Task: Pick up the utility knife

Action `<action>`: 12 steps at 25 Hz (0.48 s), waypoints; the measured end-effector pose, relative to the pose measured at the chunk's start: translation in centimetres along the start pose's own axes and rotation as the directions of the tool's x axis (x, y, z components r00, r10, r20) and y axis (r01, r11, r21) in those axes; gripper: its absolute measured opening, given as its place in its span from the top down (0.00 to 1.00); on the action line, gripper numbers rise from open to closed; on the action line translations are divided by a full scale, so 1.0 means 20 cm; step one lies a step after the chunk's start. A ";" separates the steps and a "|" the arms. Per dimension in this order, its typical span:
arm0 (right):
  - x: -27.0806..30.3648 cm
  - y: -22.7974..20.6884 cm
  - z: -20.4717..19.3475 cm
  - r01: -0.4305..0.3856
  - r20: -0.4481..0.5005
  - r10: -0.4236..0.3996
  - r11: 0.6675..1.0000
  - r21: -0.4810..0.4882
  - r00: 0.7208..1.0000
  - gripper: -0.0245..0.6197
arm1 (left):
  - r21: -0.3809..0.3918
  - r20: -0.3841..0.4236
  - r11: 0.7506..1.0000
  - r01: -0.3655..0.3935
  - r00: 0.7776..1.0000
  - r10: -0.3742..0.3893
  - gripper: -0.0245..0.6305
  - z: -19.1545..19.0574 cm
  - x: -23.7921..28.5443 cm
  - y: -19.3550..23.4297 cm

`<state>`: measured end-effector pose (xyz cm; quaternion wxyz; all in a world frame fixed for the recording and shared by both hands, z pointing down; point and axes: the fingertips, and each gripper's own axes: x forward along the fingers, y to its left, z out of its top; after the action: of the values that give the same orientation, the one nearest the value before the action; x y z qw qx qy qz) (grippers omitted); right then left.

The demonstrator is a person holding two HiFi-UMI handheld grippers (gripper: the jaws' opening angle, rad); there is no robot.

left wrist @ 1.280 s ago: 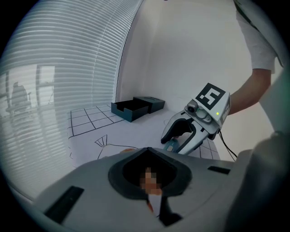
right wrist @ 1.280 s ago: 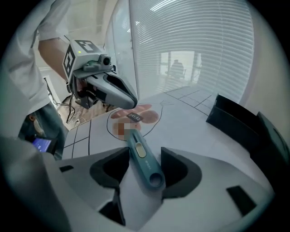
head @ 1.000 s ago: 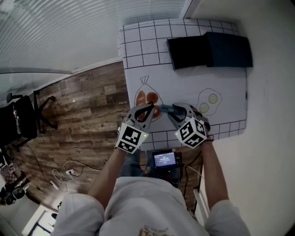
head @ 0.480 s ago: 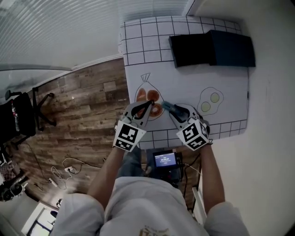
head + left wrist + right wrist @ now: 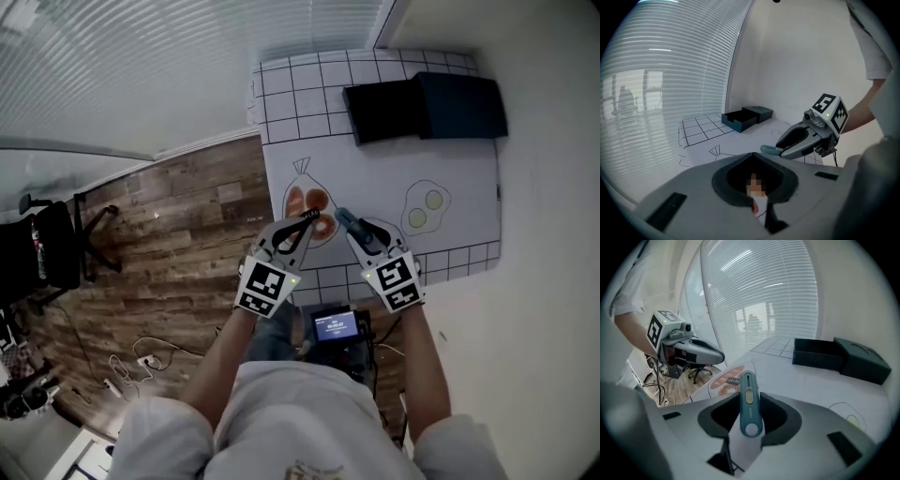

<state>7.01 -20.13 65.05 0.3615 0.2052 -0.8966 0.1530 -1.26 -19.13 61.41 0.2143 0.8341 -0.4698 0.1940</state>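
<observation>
At the far left we see an office chair (image 5: 45,251) on the wood floor (image 5: 178,234), with slatted blinds (image 5: 141,66) above it in the head view. Next comes the left gripper (image 5: 312,218), held over the near edge of the white mat (image 5: 375,178). Its jaws are pressed together with nothing between them, and their tips lie over the drawn bag of bread (image 5: 307,204). Just beside it on the right, tip close to tip, is the right gripper (image 5: 345,223). It pinches the utility knife (image 5: 749,401), a teal one with a pale slider. The jaws clamp the knife's rounded rear end, and the rest juts forward past them, over the mat, towards the bread drawing. Below the two grippers, at the table's edge, we see a small device with a lit screen (image 5: 336,325). Further right on the mat is a drawn fried egg (image 5: 427,204). At the far end, well apart from both grippers, sits an open black box (image 5: 427,108) on the mat's grid squares.
</observation>
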 end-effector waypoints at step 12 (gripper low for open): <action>-0.26 0.04 0.11 0.175 0.081 -0.182 0.981 0.081 0.980 0.75 | 0.057 0.061 0.998 -0.010 0.998 0.007 0.96 0.14 -0.18 -0.03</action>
<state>8.69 -19.10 59.71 0.3262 0.3046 -0.8833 0.1434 -2.14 -17.74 57.12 0.1752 0.8433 -0.4740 0.1827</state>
